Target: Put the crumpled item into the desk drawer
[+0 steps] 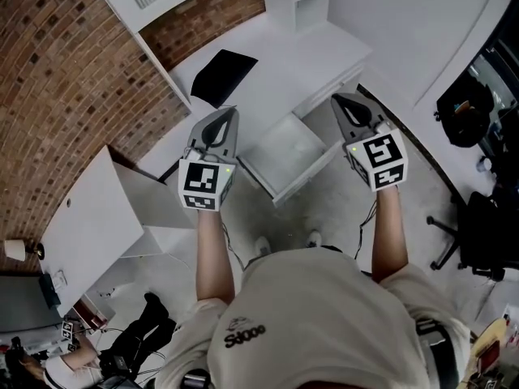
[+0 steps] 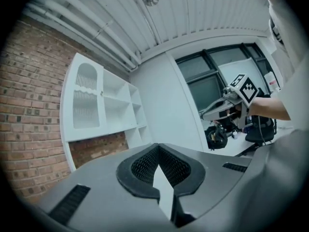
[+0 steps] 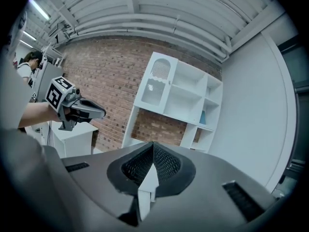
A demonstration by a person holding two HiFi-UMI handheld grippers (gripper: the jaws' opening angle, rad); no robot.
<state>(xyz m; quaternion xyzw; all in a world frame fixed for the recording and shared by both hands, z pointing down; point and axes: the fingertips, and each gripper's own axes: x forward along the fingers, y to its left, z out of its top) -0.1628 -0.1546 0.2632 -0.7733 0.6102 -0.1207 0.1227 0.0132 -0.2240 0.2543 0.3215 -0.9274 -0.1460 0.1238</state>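
The white desk (image 1: 324, 51) has its drawer (image 1: 285, 148) pulled out, and the inside looks bare and white. A black, flat-looking item (image 1: 223, 77) lies on the desktop at the left. I cannot make out a crumpled item anywhere. My left gripper (image 1: 231, 112) hovers above the drawer's left side, shut and holding nothing. My right gripper (image 1: 336, 100) hangs over the drawer's right corner, also shut and holding nothing. In the left gripper view the left gripper's (image 2: 158, 149) jaws meet; the right gripper's (image 3: 152, 146) jaws meet likewise in its own view. Both point up at the room.
A white shelf unit (image 3: 178, 98) stands on the desk against the brick wall (image 1: 73, 71). A low white cabinet (image 1: 89, 217) is at the left. An office chair (image 1: 478, 233) and a black bag (image 1: 469, 112) are at the right. My feet stand below the drawer.
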